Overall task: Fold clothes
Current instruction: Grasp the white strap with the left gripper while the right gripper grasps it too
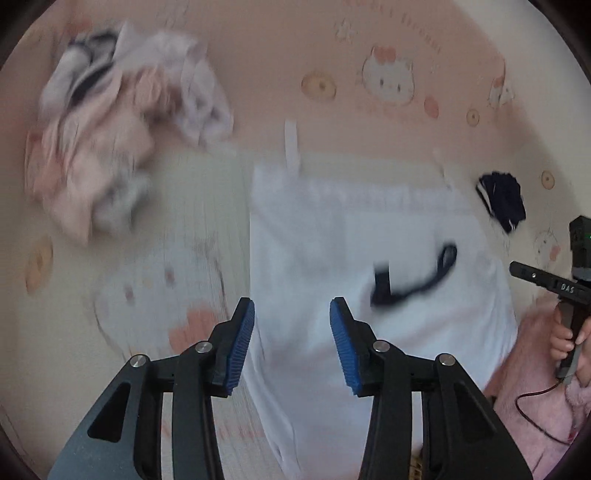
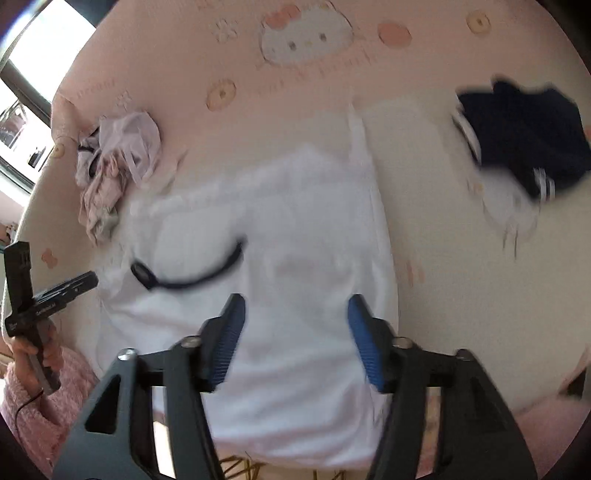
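Both grippers hovering over the white garment (image 1: pixel 369 229).
Left gripper (image 1: pixel 291 317) and right gripper (image 2: pixel 295 314) jaws are standing apart, empty, above it.

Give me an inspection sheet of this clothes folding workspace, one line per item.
Surface: pink and cream cartoon-cat bed sheet.
Job's things: white garment spread flat, dark cord lying on it.
Clutter: crumpled pink and grey clothes pile; dark navy garment apart from the white one.
Grippers: left gripper and right gripper both open above the white garment, nothing between the jaws.
Cables: thin wire trailing from the right gripper's handle.
Surroundings: window, pink fleece sleeve.
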`<action>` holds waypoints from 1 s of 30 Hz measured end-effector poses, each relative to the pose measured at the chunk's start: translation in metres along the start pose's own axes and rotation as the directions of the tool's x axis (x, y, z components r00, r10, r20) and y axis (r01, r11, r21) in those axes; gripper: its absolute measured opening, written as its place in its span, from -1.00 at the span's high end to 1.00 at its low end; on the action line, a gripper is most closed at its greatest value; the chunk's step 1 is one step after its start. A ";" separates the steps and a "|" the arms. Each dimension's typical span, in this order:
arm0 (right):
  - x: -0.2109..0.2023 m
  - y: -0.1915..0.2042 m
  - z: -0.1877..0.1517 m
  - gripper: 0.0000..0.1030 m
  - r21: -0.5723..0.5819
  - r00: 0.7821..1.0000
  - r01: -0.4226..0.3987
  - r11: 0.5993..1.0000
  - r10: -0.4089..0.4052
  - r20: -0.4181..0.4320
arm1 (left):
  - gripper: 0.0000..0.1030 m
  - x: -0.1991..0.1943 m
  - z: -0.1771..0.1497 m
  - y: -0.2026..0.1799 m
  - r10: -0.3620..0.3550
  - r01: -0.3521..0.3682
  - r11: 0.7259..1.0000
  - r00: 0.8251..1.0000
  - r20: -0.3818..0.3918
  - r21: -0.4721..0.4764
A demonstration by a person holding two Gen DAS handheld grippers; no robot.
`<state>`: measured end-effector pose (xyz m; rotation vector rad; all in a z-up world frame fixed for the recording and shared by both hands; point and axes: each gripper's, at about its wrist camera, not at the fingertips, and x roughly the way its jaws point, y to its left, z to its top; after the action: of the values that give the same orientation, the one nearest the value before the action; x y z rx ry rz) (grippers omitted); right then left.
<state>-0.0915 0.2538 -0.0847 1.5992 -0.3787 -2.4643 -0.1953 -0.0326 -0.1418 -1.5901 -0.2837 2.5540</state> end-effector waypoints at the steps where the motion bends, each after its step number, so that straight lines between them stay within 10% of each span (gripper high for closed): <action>1: 0.002 0.001 0.013 -0.16 -0.004 0.999 0.045 0.999 -0.045 0.002 | 0.02 0.007 0.009 0.001 0.002 -0.002 1.000 1.000 -0.003 -0.002; 13: 0.097 -0.028 0.086 -0.16 0.002 0.976 0.181 0.984 -0.179 -0.121 | -0.02 0.091 0.065 0.010 0.039 -0.039 0.999 0.995 -0.089 -0.005; 15: 0.106 -0.024 0.089 -0.21 -0.024 0.973 0.200 0.979 -0.201 -0.108 | 0.51 0.095 0.065 0.004 0.021 -0.022 1.000 0.997 -0.078 -0.004; 17: 0.106 -0.015 0.091 0.31 -0.056 0.982 0.158 0.986 -0.163 -0.099 | 0.76 0.095 0.067 -0.002 -0.022 0.022 1.000 0.997 -0.070 -0.003; 19: 0.105 -0.007 0.093 0.75 -0.087 0.988 0.095 0.992 -0.104 -0.111 | 0.76 0.081 0.067 -0.012 -0.014 0.015 0.999 1.000 -0.023 0.047; 30: -0.015 0.034 0.019 0.79 -0.211 0.999 0.036 0.977 -0.034 0.009 | 0.76 -0.044 0.011 -0.035 -0.010 -0.009 0.988 0.992 0.126 0.151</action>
<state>-0.1026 0.2278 -0.0532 1.5247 -0.0853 -2.4398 -0.1855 -0.0080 -0.0913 -1.3792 -0.0979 2.6105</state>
